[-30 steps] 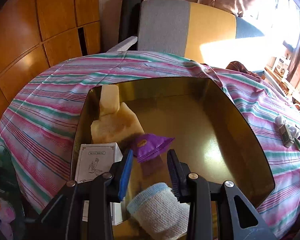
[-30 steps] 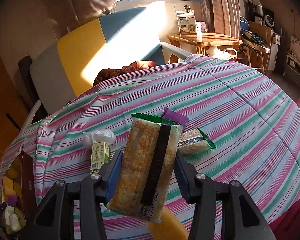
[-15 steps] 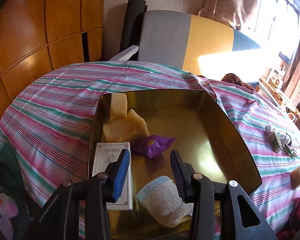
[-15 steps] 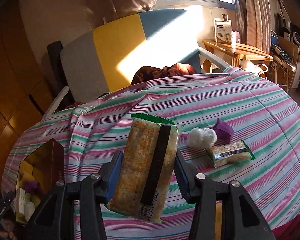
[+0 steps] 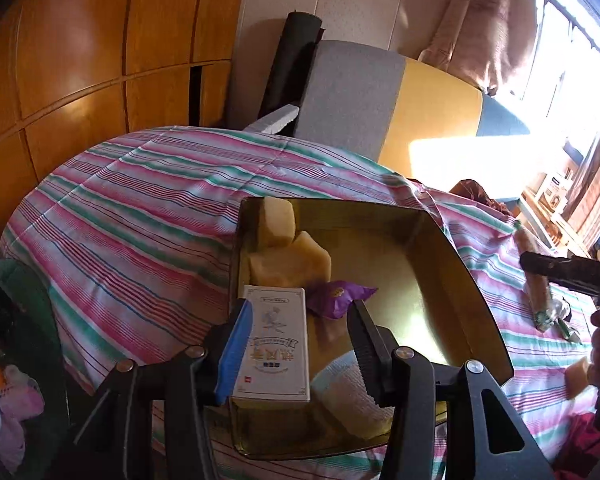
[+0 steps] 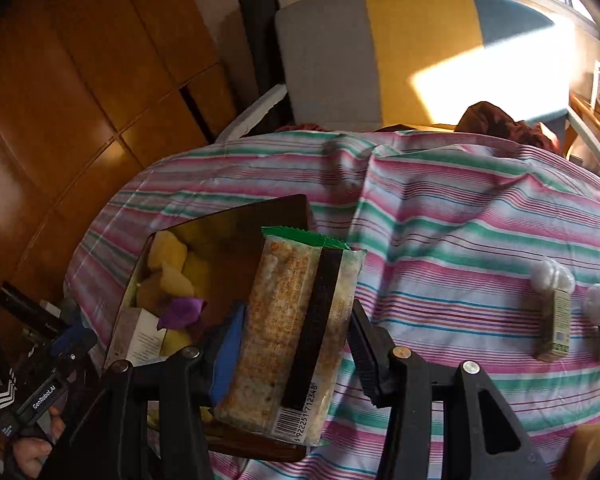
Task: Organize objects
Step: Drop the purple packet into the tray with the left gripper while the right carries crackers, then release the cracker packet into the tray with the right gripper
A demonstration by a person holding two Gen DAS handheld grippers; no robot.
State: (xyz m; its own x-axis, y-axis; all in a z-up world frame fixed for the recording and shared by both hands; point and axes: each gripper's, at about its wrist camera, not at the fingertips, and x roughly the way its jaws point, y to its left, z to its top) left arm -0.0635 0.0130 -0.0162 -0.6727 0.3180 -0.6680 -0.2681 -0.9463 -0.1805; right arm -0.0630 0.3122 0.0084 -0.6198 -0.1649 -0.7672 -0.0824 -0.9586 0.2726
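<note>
A gold-lined box [image 5: 452, 264] sits on the striped table and holds yellow sponges [image 5: 288, 256], a purple packet [image 5: 336, 294], a white carton [image 5: 278, 344] and a rolled white-blue cloth [image 5: 348, 396]. My left gripper [image 5: 300, 336] is open and empty above the box's near end. My right gripper [image 6: 296, 344] is shut on a cracker packet [image 6: 296, 332] with a green top edge, held above the box's [image 6: 228, 216] right side. The packet hides part of the box.
A small green carton [image 6: 556, 324], white balls [image 6: 548, 276] and a yellow sponge [image 6: 588, 444] lie on the striped cloth [image 6: 460, 240] at right. A grey-yellow-blue chair [image 5: 396, 104] stands behind the table. A wooden wall is at left.
My right gripper has swung left with the cracker packet, from over the table's middle to the box. My left gripper has pulled back from the box, still open.
</note>
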